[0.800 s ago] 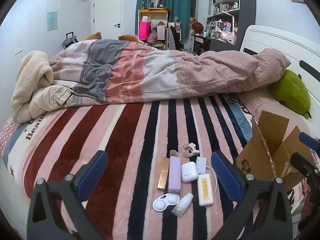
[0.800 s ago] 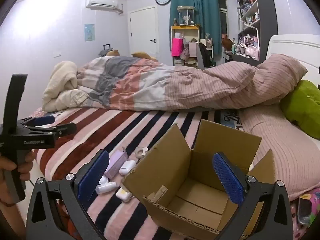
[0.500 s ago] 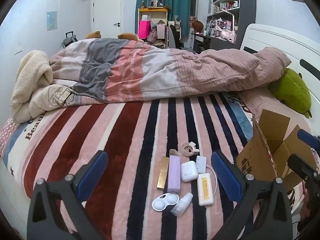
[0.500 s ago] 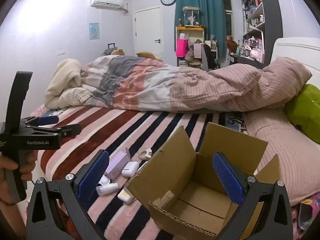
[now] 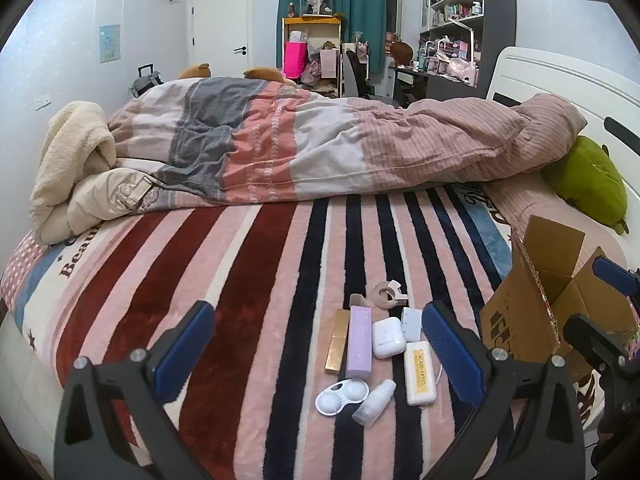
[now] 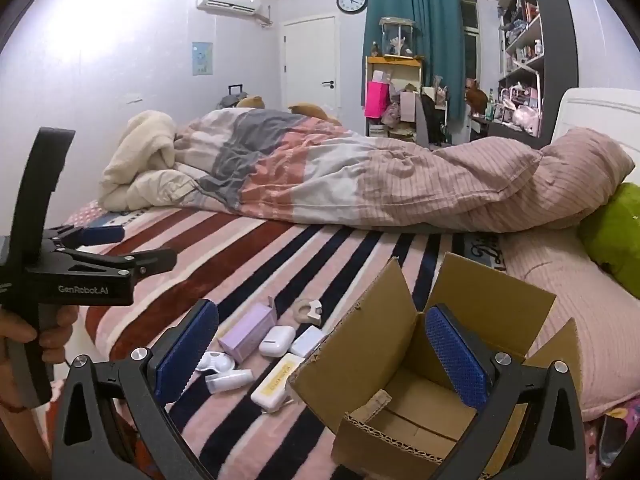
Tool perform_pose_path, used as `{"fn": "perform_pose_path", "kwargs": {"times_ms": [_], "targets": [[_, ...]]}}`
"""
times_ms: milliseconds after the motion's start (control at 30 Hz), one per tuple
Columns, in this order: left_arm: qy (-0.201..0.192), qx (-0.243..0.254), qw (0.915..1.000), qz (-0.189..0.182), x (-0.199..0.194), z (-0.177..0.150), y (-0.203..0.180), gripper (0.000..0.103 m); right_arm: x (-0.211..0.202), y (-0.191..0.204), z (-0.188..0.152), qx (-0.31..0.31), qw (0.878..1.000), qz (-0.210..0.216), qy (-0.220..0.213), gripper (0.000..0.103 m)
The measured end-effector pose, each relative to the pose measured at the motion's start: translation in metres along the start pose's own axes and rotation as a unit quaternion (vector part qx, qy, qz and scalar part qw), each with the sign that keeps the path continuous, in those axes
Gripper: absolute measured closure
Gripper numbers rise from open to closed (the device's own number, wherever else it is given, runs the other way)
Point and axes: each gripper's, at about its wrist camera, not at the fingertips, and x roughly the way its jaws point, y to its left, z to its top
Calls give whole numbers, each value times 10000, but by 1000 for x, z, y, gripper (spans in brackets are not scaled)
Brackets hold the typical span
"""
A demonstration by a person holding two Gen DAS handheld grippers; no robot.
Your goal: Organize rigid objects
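Hovering wide open and empty, left tongs (image 5: 316,354) and right tongs (image 6: 322,354), "GenRobot.AI" printed on left.

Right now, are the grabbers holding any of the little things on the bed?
No. Each hand-held gripper, left and right, is open with nothing between its jaws. The small items, like the earbud case, lie on the blanket.

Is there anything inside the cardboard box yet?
No, the cardboard box shows only its bare floor in the right wrist view, while the small items lie on the blanket.
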Motion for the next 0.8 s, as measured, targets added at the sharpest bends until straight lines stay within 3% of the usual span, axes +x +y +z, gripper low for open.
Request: {"fn": "perform_pose_path", "kwargs": {"times_ms": [800], "targets": [[8,-13,10000,59,-4,-2,5,0,5,7,-3,27,9997,203,97,0]]}}
